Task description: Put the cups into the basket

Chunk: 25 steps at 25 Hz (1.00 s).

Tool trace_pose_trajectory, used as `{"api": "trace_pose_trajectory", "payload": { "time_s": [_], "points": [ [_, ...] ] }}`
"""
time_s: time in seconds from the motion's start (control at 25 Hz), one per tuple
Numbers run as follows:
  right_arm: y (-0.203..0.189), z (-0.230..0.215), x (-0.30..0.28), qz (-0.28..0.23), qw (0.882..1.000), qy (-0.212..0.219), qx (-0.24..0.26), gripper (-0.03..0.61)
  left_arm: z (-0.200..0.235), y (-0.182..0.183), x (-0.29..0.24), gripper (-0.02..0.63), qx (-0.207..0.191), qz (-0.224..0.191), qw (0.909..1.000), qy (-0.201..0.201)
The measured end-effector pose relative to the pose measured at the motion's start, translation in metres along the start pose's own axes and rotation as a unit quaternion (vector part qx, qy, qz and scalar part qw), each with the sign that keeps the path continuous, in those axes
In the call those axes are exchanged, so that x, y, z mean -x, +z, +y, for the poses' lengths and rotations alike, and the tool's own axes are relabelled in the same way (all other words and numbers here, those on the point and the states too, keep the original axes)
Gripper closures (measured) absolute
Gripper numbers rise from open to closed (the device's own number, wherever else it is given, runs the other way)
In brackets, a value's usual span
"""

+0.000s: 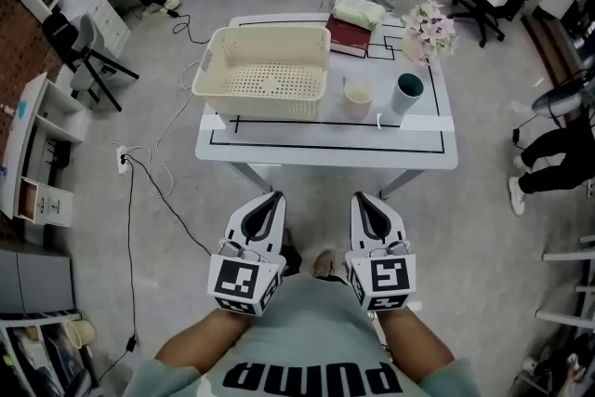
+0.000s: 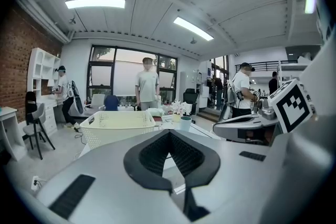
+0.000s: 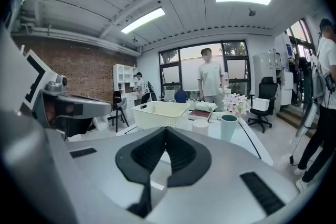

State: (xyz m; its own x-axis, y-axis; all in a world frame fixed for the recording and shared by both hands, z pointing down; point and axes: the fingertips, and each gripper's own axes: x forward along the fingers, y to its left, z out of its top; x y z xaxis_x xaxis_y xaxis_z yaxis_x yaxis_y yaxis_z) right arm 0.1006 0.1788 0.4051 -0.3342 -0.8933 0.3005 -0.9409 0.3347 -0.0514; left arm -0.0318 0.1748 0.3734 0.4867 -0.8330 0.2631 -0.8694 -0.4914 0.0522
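Left gripper and right gripper hovered shut, empty, off the white counter's front edge; cream cup, teal cup beside cream perforated plastic basket.

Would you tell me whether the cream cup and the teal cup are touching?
Apart: the head view shows bare table between the cream cup and the teal cup.
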Motion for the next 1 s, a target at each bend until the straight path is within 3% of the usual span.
{"api": "trace_pose_trajectory", "payload": {
  "time_s": [0.56,1.0],
  "points": [
    [0.011,-0.022,-0.069,0.021,0.998,-0.062,-0.010,0.566,0.042,0.020,-0.079,0.608,-0.017,0.003,0.9977,-0.065],
    [0.029,-0.033,-0.126,0.029,0.993,-0.112,-0.022,0.566,0.076,0.036,-0.136,0.609,-0.036,-0.004,0.9896,-0.139]
  ]
}}
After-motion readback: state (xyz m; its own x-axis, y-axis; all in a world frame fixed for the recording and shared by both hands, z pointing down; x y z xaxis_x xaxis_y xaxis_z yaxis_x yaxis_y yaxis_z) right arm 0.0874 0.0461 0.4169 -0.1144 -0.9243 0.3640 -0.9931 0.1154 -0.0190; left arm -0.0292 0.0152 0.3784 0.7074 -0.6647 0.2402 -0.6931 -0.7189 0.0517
